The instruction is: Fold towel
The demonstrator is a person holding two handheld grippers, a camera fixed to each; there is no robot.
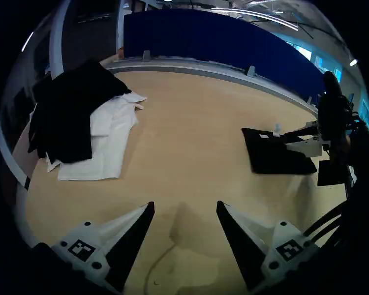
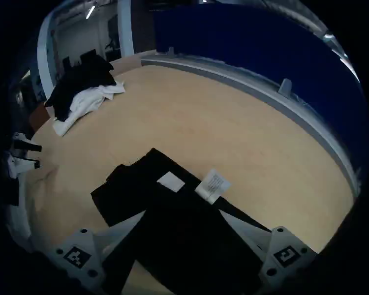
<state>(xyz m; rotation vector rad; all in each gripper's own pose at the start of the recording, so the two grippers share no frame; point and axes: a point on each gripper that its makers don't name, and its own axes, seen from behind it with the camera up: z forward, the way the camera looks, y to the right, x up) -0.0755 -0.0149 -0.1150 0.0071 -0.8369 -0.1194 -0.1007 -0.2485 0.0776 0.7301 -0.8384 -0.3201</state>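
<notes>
A folded black towel with white tags lies on the wooden table, right in front of my right gripper. Its jaws stand wide apart over the towel's near part, and the dark cloth between them hides the tips. In the left gripper view the same black towel lies at the right with the right gripper low over it. My left gripper hangs open above bare table, holding nothing. At the left edge of the right gripper view, the left gripper shows small.
A heap of black and white towels sits at the table's far left corner; the same heap of towels shows in the right gripper view. A blue partition runs along the far edge. A person's dark sleeve is at the right.
</notes>
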